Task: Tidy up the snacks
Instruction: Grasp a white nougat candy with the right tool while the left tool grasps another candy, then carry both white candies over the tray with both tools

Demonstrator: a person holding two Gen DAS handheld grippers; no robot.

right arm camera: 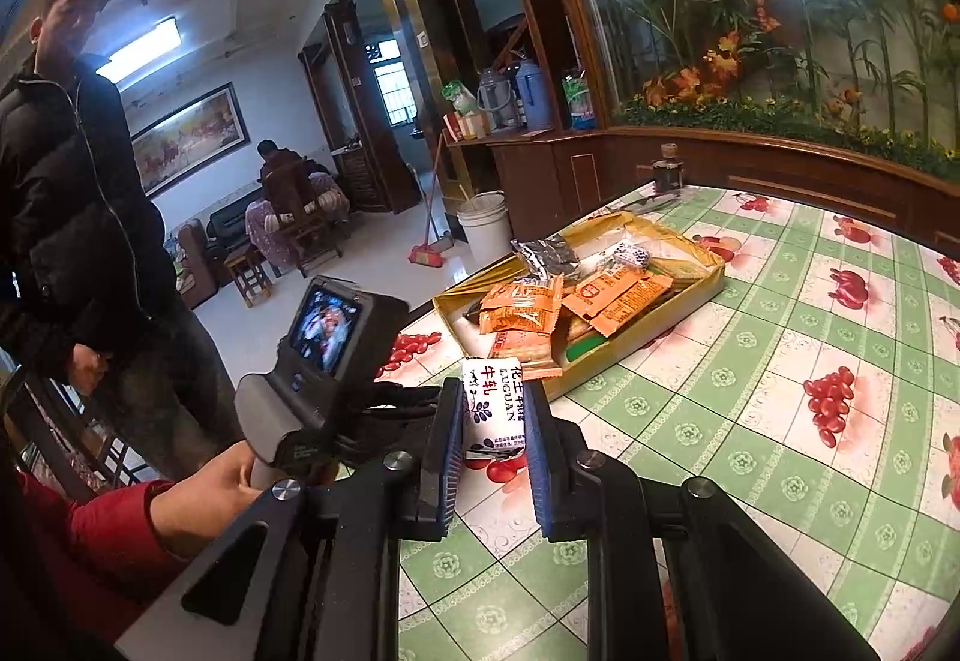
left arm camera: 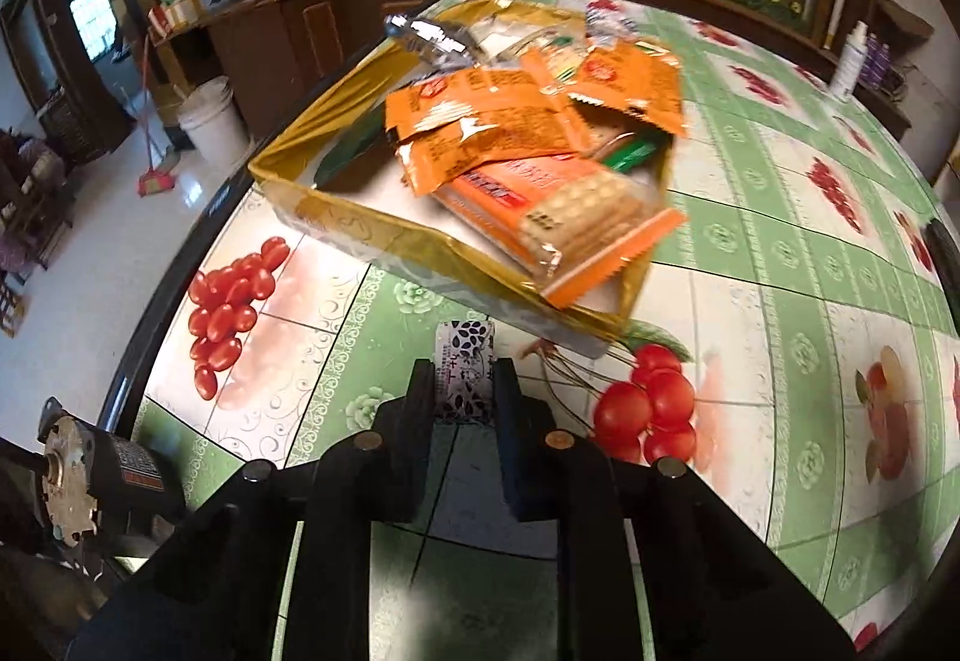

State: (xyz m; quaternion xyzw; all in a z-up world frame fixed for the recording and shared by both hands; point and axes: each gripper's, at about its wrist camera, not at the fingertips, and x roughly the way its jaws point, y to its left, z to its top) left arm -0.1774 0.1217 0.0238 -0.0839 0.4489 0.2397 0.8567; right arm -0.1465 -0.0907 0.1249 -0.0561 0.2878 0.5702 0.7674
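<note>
My left gripper (left arm camera: 465, 391) is shut on a small white packet with a black leaf print (left arm camera: 465, 361), held just above the table in front of a gold-rimmed tray (left arm camera: 384, 235). The tray holds several orange snack packets (left arm camera: 498, 121), a cracker pack (left arm camera: 570, 217) and a silver packet (left arm camera: 432, 37). My right gripper (right arm camera: 493, 421) is shut on a white packet with red and black lettering (right arm camera: 495, 403), near the same tray (right arm camera: 648, 340) and its orange packets (right arm camera: 522, 310). The left gripper's camera unit (right arm camera: 324, 337) shows at the left, with its fingertips hidden.
The fruit-print tablecloth (right arm camera: 750, 421) spreads to the right. The table's dark edge (left arm camera: 180, 265) runs along the left, with a white bucket (left arm camera: 213, 121) and a broom (left arm camera: 153, 169) on the floor beyond. A person in a black jacket (right arm camera: 78, 217) stands at the left. A white bottle (left arm camera: 852, 61) stands at the back right.
</note>
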